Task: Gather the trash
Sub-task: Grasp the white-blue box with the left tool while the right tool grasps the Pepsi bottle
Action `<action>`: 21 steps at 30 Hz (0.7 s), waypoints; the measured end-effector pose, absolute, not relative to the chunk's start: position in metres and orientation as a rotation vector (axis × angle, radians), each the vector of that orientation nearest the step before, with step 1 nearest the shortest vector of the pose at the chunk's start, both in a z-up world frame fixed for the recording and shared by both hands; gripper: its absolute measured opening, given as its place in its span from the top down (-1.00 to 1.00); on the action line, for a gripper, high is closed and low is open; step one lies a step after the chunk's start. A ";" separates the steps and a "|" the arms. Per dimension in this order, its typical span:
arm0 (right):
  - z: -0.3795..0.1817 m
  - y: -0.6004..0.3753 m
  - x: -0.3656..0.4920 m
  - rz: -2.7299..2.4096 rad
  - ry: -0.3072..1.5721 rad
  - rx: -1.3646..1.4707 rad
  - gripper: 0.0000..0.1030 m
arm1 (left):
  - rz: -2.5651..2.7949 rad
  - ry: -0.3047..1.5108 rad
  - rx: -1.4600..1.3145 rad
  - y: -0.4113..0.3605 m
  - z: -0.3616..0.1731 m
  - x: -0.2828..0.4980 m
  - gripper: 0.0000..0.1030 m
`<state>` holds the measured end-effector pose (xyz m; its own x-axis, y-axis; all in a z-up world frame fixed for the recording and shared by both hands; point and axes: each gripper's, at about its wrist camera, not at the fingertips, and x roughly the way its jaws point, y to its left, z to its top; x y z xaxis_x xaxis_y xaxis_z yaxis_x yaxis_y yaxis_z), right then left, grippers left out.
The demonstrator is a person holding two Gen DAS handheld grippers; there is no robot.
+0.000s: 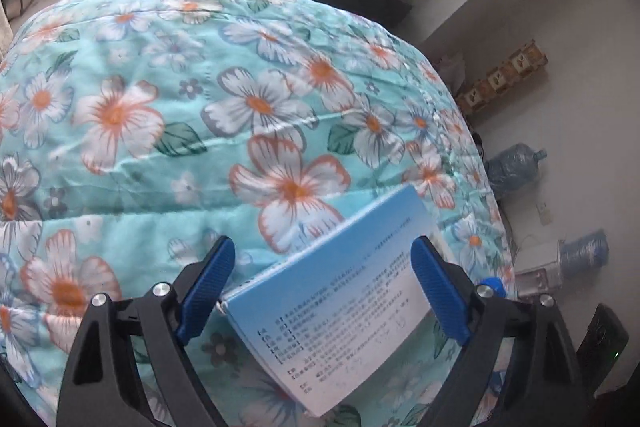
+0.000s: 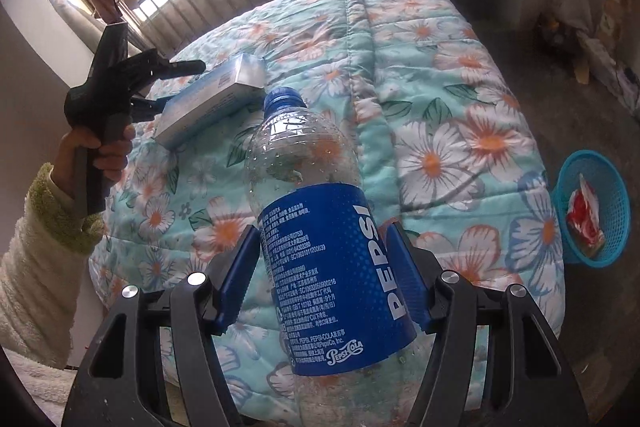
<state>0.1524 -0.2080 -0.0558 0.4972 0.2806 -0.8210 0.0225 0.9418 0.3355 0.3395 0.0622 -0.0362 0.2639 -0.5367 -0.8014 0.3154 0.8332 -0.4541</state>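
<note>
Your right gripper [image 2: 320, 267] has its jaws clamped on the labelled middle of an empty cola bottle [image 2: 316, 227], cap pointing away over the bed [image 2: 460, 115], so that piece is in hand.

Your left gripper [image 1: 324, 283] has its jaws wide around a light blue box [image 1: 340, 299]. The box lies on the quilt between them, and in the left wrist view a gap shows on at least 1 side, so I judge it not yet gripped. The right wrist view also shows that gripper [image 2: 176, 87], at the near end of the box [image 2: 212, 99].

Beyond the bed's right edge, a blue basket [image 2: 576, 179] sits on the floor with 1 red and white wrapper [image 2: 586, 219] already inside.

So 1 item is binned, the bottle is lifted but not dropped, and the box remains to be picked up.
</note>
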 end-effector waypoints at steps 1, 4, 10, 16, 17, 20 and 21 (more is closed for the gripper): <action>-0.056 -0.208 0.152 0.160 1.044 0.325 -0.19 | -0.601 1.177 -0.201 0.060 -0.036 0.332 -0.69; -0.057 -0.211 0.153 0.165 1.049 0.344 -0.19 | -0.654 1.195 -0.157 0.055 -0.034 0.303 -0.69; -0.058 -0.213 0.154 0.167 1.054 0.369 -0.19 | -0.589 1.114 0.148 0.018 -0.033 0.266 -0.69; -0.058 -0.216 0.152 0.157 1.045 0.399 -0.19 | -0.519 1.084 0.204 0.003 -0.037 0.262 -0.40; -0.058 -0.217 0.151 0.153 1.043 0.407 -0.18 | -0.514 1.080 0.183 0.005 -0.035 0.261 -0.40; -0.058 -0.218 0.149 0.141 1.038 0.426 -0.18 | -0.515 1.068 0.153 0.007 -0.031 0.252 -0.39; -0.058 -0.219 0.148 0.135 1.035 0.433 -0.18 | -0.518 1.068 0.151 0.007 -0.030 0.245 -0.39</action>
<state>0.1479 -0.2185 -0.0577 0.5104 0.3090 -0.8025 0.0932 0.9078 0.4088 0.2452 0.0071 -0.0299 0.3758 -0.3310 -0.8655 0.4744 0.8711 -0.1272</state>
